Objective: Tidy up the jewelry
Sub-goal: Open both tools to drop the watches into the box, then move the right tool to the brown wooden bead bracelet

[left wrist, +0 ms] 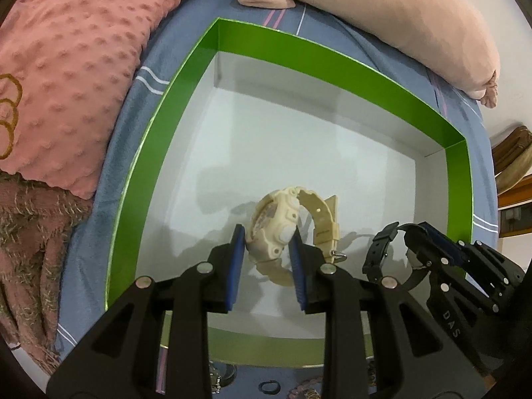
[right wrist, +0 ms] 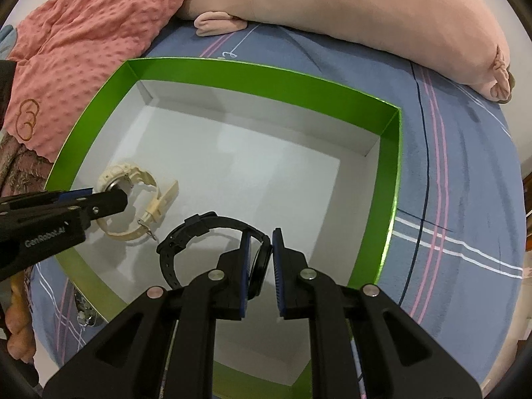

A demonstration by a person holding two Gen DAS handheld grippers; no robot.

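"DAS" on the right gripper [left wrist: 429, 242] body, "GenRobot.AI" on the left gripper [right wrist: 99, 196] body

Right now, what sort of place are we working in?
Most likely a bedroom, on a bed: a blue striped bedsheet under the green box, a pink dotted blanket, and a long pink plush pillow behind.

- Left gripper [left wrist: 267, 239] angled steeply downward, blue pads clamped on a cream watch [left wrist: 276, 229].
- Right gripper [right wrist: 261, 246] likewise, pinching a black watch [right wrist: 199, 229].
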